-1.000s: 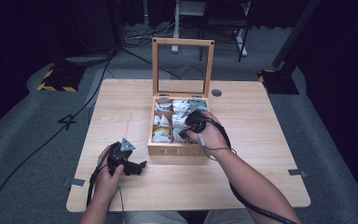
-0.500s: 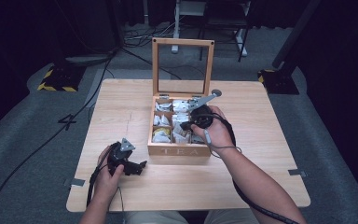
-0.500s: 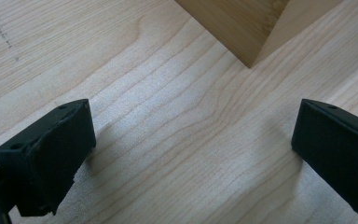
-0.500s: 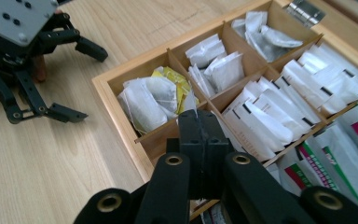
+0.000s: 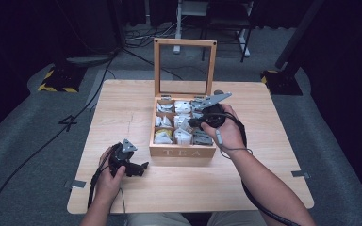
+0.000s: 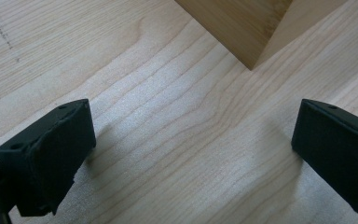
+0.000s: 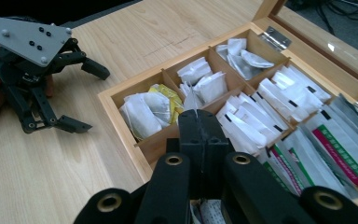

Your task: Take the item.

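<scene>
A wooden tea box (image 5: pixel 183 151) stands open in the middle of the table, its glass lid (image 5: pixel 158 70) upright. Its compartments hold white, yellow and grey tea bags (image 7: pixel 261 116). My right gripper (image 5: pixel 192 123) hovers over the box's middle compartments. Its jaws are shut on the corner of a white tea bag (image 7: pixel 191 101), which pokes out just beyond the right gripper (image 7: pixel 198 117). My left gripper (image 5: pixel 140 168) rests on the table by the box's front left corner, open, with bare wood between the fingers. It is also in its own view (image 6: pixel 193 140) and the right gripper view (image 7: pixel 91 99).
The box corner (image 6: pixel 249 42) is just ahead of the left jaws. The light wooden table (image 5: pixel 264 188) has bare room in front of and beside the box. Cables and dark stands lie on the grey floor (image 5: pixel 37 141) around it.
My right gripper has risen out of the box's compartments and tilted, its grey plate now pointing up and right. The left gripper has stayed put.
</scene>
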